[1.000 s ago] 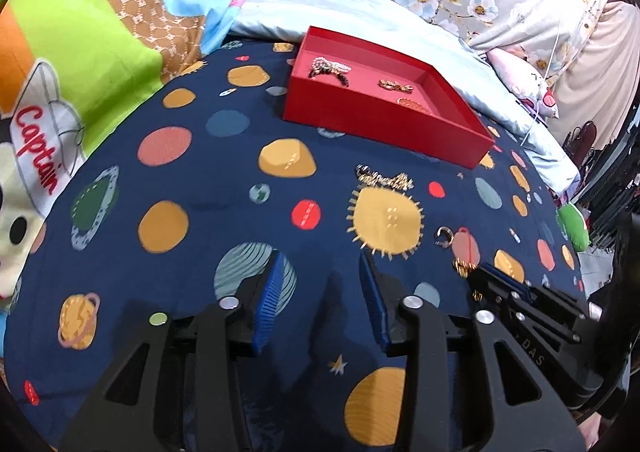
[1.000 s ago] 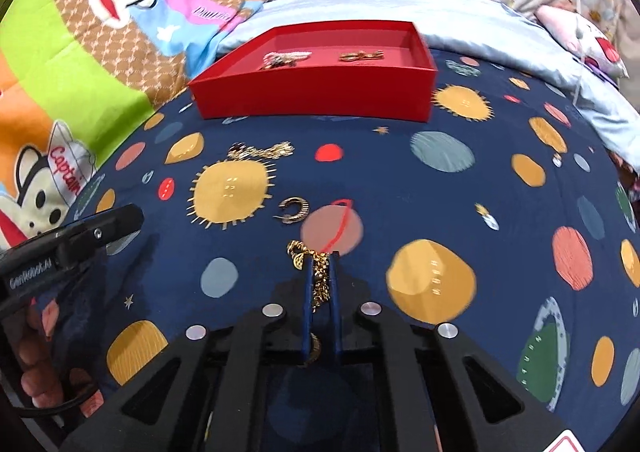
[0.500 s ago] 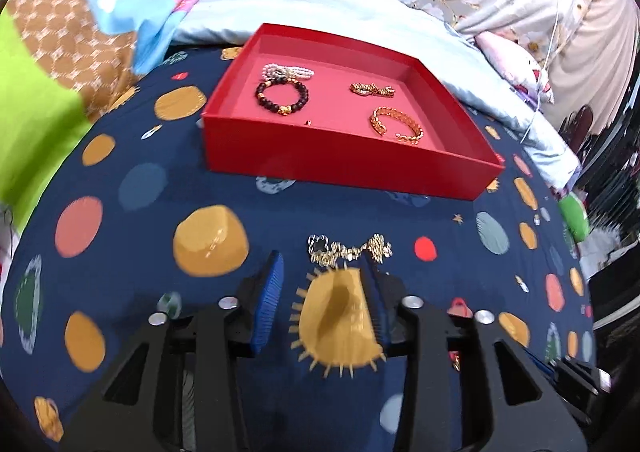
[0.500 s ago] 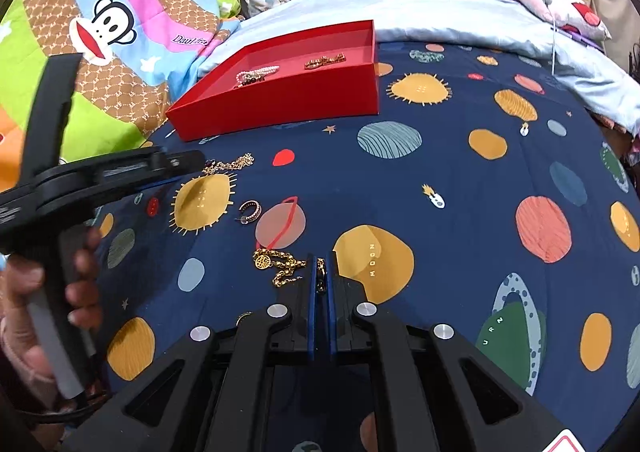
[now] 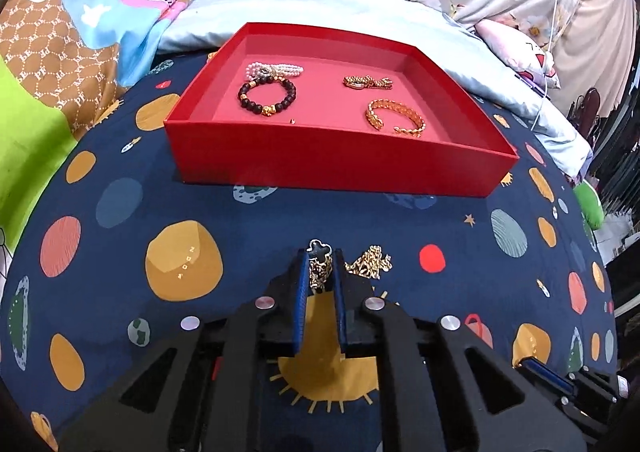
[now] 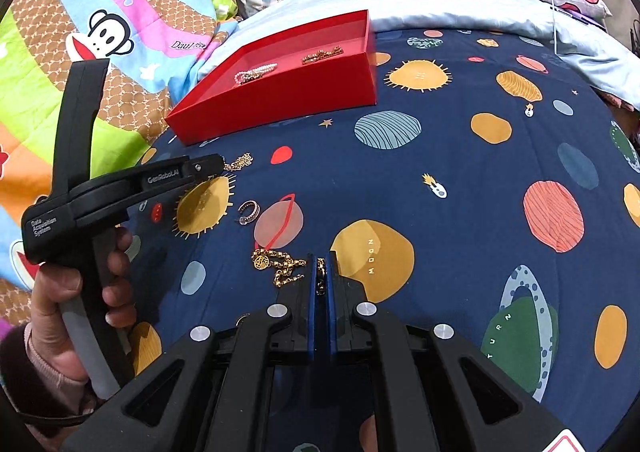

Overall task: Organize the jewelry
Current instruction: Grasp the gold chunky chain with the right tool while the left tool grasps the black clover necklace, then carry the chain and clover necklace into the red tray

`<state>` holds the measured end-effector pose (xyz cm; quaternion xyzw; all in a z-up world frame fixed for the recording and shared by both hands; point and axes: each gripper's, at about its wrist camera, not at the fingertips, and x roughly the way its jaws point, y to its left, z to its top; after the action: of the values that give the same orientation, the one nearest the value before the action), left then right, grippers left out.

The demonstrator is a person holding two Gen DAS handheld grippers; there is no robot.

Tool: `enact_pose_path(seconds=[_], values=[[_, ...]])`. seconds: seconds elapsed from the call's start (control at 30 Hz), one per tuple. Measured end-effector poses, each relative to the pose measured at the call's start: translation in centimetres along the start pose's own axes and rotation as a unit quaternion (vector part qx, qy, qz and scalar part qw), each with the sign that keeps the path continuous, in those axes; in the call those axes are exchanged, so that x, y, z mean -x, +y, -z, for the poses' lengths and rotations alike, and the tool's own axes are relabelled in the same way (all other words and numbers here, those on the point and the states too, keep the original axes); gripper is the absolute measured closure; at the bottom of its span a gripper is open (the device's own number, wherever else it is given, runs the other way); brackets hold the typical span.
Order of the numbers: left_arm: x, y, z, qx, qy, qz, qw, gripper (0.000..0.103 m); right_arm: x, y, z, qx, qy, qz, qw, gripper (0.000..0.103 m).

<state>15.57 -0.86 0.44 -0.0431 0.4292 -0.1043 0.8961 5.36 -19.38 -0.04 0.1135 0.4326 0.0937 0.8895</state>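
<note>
My left gripper (image 5: 320,268) is clenched around 1 end of the gold chain with a black clover charm (image 5: 320,252); the charm pokes out just past my blue fingertips (image 5: 301,268), and the rest of the chain bunches on the planet-print blanket (image 5: 280,219) just to the right of the jaws. My right gripper (image 6: 320,272) is squeezed tight on the gold coin-pendant chain (image 6: 280,266), its links trailing left from the pads to the round gold coin lying on the blanket. Between the 2 chains, in the right wrist view, a small hoop earring (image 6: 250,209) rests beside a pink ringed planet. Ahead of my left gripper sits the red tray (image 5: 328,163), and inside it lie 4 pieces: a pearl bracelet (image 5: 276,70) at the back left, a dark bead bracelet (image 5: 267,93) touching its near side, a gold link bracelet (image 5: 366,81) at the back right, and a gold cuff bangle (image 5: 394,117) nearer the front wall. My left hand (image 6: 76,292) grips the handle.
</note>
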Motion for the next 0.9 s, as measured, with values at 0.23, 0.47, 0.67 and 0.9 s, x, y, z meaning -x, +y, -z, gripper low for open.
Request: enact_pose_path(seconds=[0.23,0.47,0.67,0.9], values=[[-0.6,-0.5,-0.5,0.001,-0.006,-0.016,0.9999,0.091,0.0,0.0,0.0,-0.004,0.0,-0.004,1.0,0.099],[-0.9,-1.5,-0.7,-0.015,-0.006,-0.016,0.9997,0.071,0.0,-0.1,0.0,-0.006,0.001,-0.007,1.0,0.099],[-0.9,-1.2,-0.7,-0.006,-0.007,-0.024,0.9997,0.086,-0.1,-0.1,0.0,-0.007,0.001,-0.008,1.0,0.099],[0.0,-0.6,-0.2,-0.002,-0.005,-0.021,0.9998,0.089,0.0,-0.1,0.0,-0.007,-0.002,-0.007,1.0,0.099]])
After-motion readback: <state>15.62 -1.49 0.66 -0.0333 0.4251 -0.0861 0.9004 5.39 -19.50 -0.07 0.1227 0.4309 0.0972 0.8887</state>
